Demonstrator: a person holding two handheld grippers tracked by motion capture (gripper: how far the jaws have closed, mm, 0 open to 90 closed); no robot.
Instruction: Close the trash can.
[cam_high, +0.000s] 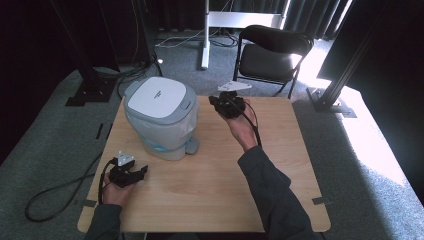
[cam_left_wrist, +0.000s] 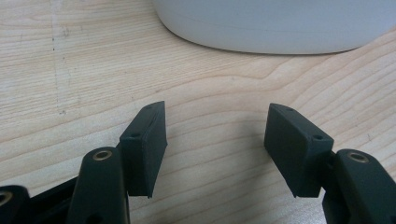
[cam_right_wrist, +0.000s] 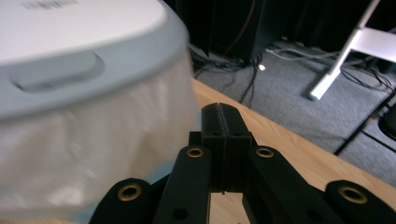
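A grey bin (cam_high: 162, 116) with a white lid and a white liner bag stands at the table's back left. My left gripper (cam_high: 142, 171) rests low at the front left, its jaws open with nothing between them; in the left gripper view (cam_left_wrist: 215, 144) the bin's base (cam_left_wrist: 280, 28) lies a short way ahead. My right gripper (cam_high: 214, 101) hovers to the right of the bin near the far edge, shut and empty. In the right gripper view (cam_right_wrist: 222, 122) its closed jaws point at the bin's bag-covered side (cam_right_wrist: 88, 140), just under the lid's rim (cam_right_wrist: 60, 74).
The wooden table (cam_high: 240, 175) is bare in front and to the right. A black chair (cam_high: 272, 52) and a white stand (cam_high: 206, 35) sit behind the far edge. Cables trail on the carpet at the left (cam_high: 55, 192).
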